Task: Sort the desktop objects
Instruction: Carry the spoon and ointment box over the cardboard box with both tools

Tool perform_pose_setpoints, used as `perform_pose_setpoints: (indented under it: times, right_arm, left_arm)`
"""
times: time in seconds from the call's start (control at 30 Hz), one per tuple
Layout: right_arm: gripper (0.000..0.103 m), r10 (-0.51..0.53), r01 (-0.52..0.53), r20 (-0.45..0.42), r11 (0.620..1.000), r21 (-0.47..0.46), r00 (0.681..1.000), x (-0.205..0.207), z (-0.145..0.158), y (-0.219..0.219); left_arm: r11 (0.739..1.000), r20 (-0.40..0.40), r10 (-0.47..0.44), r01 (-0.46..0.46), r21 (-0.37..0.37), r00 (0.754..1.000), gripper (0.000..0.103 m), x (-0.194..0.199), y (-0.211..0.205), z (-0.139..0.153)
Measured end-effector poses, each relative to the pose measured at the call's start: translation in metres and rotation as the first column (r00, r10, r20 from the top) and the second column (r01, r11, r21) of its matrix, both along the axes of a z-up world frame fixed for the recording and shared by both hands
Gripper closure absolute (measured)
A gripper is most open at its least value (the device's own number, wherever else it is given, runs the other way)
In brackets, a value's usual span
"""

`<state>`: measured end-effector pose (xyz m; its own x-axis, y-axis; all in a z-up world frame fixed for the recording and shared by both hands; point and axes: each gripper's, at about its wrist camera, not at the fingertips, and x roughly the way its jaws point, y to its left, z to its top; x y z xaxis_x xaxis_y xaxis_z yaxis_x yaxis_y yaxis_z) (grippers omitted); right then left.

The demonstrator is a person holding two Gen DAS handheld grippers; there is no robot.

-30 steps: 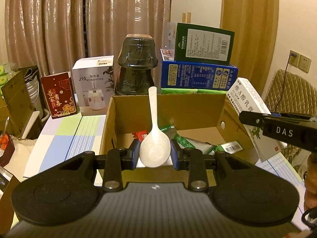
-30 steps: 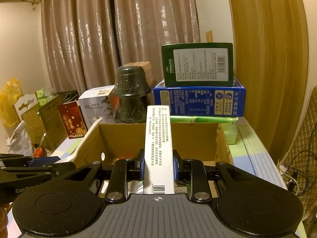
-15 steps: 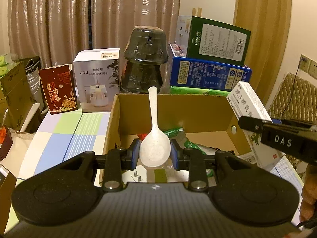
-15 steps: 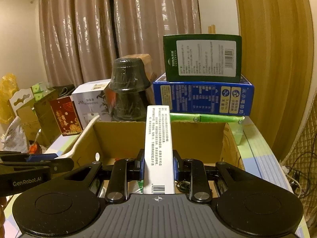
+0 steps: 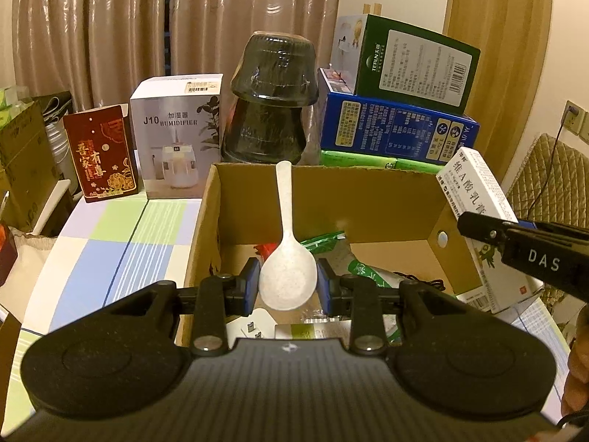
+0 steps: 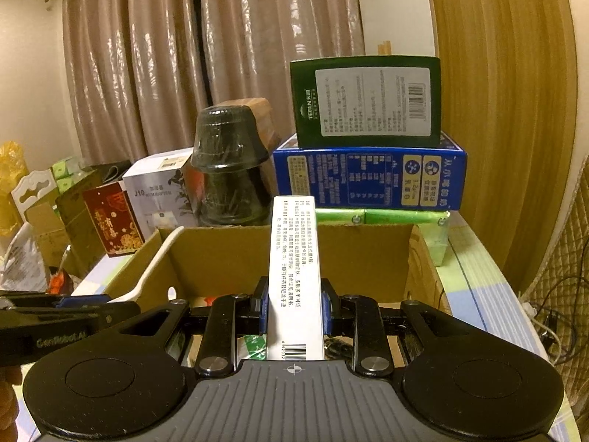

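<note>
White spoon is clamped bowl-first in the left tool, over the cardboard box.

Black gripper (blue pads).
</note>
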<state>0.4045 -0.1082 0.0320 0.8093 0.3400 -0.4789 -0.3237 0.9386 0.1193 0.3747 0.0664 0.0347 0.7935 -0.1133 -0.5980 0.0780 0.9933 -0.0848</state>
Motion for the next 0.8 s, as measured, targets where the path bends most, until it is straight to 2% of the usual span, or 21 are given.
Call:
perform_pose_setpoints:
  times: [0.17, 0.2, 0.23, 0.53, 0.8]
  right_arm:
    - [0.08, -0.007, 0.007, -0.006, 1.0, 0.004, 1.0, 0.001, -0.002, -0.003]
    - [0.08, -0.009, 0.009, -0.008, 1.0, 0.006, 1.0, 0.002, -0.002, -0.003]
    - [0.08, -0.011, 0.011, -0.009, 1.0, 0.008, 1.0, 0.002, -0.002, -0.003]
    - [0.08, 0.002, -0.002, -0.017, 1.0, 0.009, 1.0, 0.002, -0.003, 0.002]
    - [0.08, 0.008, -0.008, -0.029, 1.0, 0.006, 1.0, 0.004, -0.006, 0.006]
  left_arm:
    - [1.0, 0.003, -0.008, 0.008, 0.005, 1.0, 0.075, 0.008, -0.002, -0.002]
    - [1.0, 0.004, -0.004, 0.004, 0.005, 1.0, 0.066, 0.009, -0.002, -0.002]
    - [1.0, 0.007, 0.0, -0.001, 0.003, 1.0, 0.063, 0.009, -0.001, -0.003]
    - [0.999, -0.003, 0.042, -0.042, -0.017, 0.999, 0.063, 0.007, 0.013, -0.003]
    - [1.0, -0.003, 0.028, -0.028, -0.01, 1.0, 0.063, 0.004, 0.011, -0.002]
